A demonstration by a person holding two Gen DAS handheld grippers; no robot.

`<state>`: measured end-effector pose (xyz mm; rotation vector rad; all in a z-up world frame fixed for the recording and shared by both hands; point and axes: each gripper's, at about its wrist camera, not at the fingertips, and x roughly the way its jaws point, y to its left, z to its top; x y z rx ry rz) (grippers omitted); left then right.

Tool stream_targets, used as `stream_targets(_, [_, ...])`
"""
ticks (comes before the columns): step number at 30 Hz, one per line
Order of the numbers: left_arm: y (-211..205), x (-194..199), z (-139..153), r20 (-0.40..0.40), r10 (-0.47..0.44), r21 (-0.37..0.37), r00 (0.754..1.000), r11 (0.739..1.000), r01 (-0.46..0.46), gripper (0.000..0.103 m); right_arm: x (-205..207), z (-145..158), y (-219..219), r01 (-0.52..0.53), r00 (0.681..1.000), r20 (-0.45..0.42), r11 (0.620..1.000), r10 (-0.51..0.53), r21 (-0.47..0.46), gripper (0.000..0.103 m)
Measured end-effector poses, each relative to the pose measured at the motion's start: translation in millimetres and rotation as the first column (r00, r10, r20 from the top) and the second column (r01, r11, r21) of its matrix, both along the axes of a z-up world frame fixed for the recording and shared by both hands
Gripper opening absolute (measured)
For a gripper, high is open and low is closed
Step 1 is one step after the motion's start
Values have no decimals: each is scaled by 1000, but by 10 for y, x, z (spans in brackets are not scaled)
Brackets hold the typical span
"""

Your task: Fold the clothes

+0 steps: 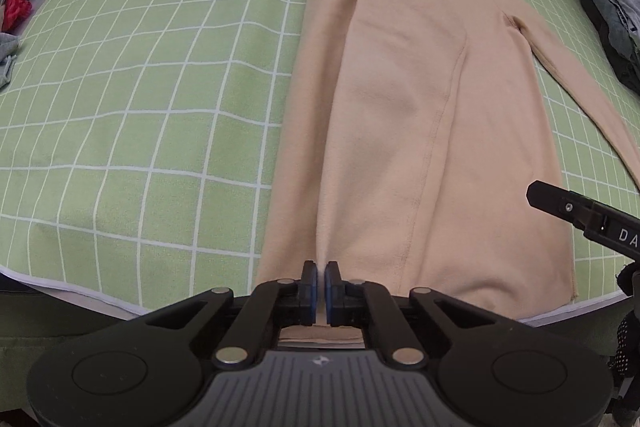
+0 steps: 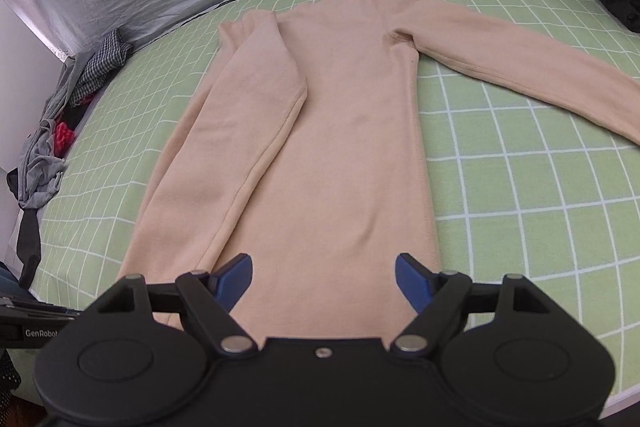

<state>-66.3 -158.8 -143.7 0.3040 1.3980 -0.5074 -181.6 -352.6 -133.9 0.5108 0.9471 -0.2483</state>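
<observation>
Left gripper (image 1: 320, 277) pinches the beige top's (image 2: 344, 131) hem on the green grid sheet (image 1: 140, 87), right gripper (image 2: 324, 279) hovers spread, empty; judgement: keep hem taut, fold outstretched sleeve (image 2: 520, 67) inward, edges aligned.

A peach long-sleeved top (image 2: 344, 131) lies flat on a bed with a green checked cover (image 2: 520, 187), its neck at the far end and its hem near the bed's front edge. One sleeve (image 2: 256, 115) is folded inward along the body, its seam showing. The other sleeve (image 2: 520, 67) stretches straight out sideways across the cover. A small pinch of the hem is raised into a ridge.
</observation>
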Motion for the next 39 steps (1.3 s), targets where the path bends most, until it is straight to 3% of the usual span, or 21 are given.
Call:
stream_targets(2, [-10, 2, -49, -22, 4, 21, 1000, 1000, -3, 19, 17, -2, 10, -7, 1000, -5, 1000, 7, -10, 82])
stream_targets(5, [-33, 18, 5, -3, 4, 23, 1000, 1000, -4, 23, 8, 21, -31, 3, 1000, -2, 1000, -3, -25, 83])
stream_targets(8, [-106, 52, 142, 55, -19, 10, 998, 1000, 19, 41, 3, 31, -137, 44, 999, -1, 998, -44, -48, 88])
stream_targets(10, [-175, 80, 261, 98, -45, -37, 994, 998, 49, 58, 2, 32, -220, 76, 997, -1, 995, -76, -66, 95])
stream_targets(12, [-268, 117, 342, 121, -56, -77, 991, 995, 66, 66, -2, 23, -326, 115, 993, 5, 990, -115, -83, 97])
stream_targets(17, [-539, 267, 536, 207, -91, -116, 974, 986, 117, 67, -28, -48, -774, 278, 960, 14, 955, -278, -106, 101])
stream_targets(19, [-616, 319, 634, 249, -95, -139, 964, 981, 132, 68, -59, -66, -980, 351, 936, 18, 929, -352, -119, 101])
stream_targets(25, [-892, 662, 644, 282, -105, -130, 954, 981, 146, 71, -199, -195, -1756, 589, 804, 27, 790, -594, -170, 101])
stream_targets(29, [-1054, 1046, 511, 296, -116, -61, 948, 988, 140, 71, -216, -324, -2097, 651, 744, 24, 716, -668, -252, 101])
stream_targets(33, [-1222, 1397, 467, 314, -119, -43, 942, 989, 139, 71, -288, -403, -2428, 702, 672, 34, 622, -740, -347, 102])
stream_targets(36, [-1382, 1552, 437, 303, -116, -32, 946, 991, 131, 71, -419, -478, -2666, 737, 602, 7, 553, -798, -388, 102])
stream_targets(38, [-1460, 1582, 400, 299, -130, -22, 945, 990, 142, 71, -504, -543, -2752, 745, 572, -21, 530, -820, -406, 103])
stream_targets(39, [-1497, 1585, 373, 298, -139, -17, 944, 988, 151, 71, -561, -557, -2758, 750, 574, 4, 523, -819, -405, 103])
